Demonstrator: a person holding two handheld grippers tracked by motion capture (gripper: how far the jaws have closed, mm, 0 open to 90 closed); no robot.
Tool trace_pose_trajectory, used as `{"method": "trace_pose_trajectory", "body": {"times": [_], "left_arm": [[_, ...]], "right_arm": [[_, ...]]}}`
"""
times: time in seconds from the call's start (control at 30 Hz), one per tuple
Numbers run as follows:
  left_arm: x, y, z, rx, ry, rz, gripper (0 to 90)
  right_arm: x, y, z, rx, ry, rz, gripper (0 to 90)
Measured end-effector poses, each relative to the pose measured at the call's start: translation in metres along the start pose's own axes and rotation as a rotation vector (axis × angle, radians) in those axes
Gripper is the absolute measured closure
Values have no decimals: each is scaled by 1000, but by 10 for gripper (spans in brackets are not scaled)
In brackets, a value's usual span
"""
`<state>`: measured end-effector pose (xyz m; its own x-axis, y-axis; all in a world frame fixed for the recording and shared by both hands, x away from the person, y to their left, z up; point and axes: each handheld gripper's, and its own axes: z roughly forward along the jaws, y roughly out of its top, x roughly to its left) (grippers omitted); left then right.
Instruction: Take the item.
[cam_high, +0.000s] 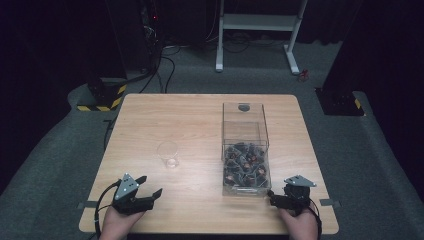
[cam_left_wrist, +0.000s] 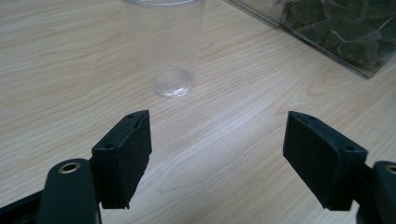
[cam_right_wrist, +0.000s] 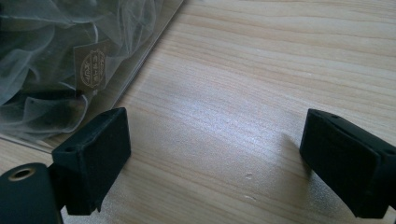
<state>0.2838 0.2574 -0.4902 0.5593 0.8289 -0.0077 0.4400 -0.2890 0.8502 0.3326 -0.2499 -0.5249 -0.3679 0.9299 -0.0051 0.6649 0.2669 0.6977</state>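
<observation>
left gripper (cam_high: 150, 186): jaws spread, empty, near clear cup (cam_high: 168, 154) | right gripper (cam_right_wrist: 215, 154): spread, empty | risk: light cup tips if nudged off-centre

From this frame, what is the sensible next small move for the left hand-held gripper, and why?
Probably ease the left hand-held gripper forward toward the clear plastic cup. Its jaws stand wide open with nothing between them, and the cup stands upright straight ahead on the wooden table, apart from the clear box of sachets.
</observation>
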Motion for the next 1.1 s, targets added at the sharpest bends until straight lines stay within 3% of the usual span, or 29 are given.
{"method": "trace_pose_trajectory", "body": {"times": [0.23, 0.5, 0.87, 1.1], "left_arm": [[-4, 10, 0, -20, -44, -19, 244], [-13, 31, -2, -34, -49, 40, 249], [-22, 48, 6, -53, -72, 59, 249], [-28, 55, 12, -65, -99, 50, 250]], "right_arm": [[0, 0, 0, 0, 0, -1, 85], [0, 0, 0, -1, 0, -2, 85], [0, 0, 0, -2, 3, -6, 86], [0, 0, 0, -2, 3, -6, 87]]}}
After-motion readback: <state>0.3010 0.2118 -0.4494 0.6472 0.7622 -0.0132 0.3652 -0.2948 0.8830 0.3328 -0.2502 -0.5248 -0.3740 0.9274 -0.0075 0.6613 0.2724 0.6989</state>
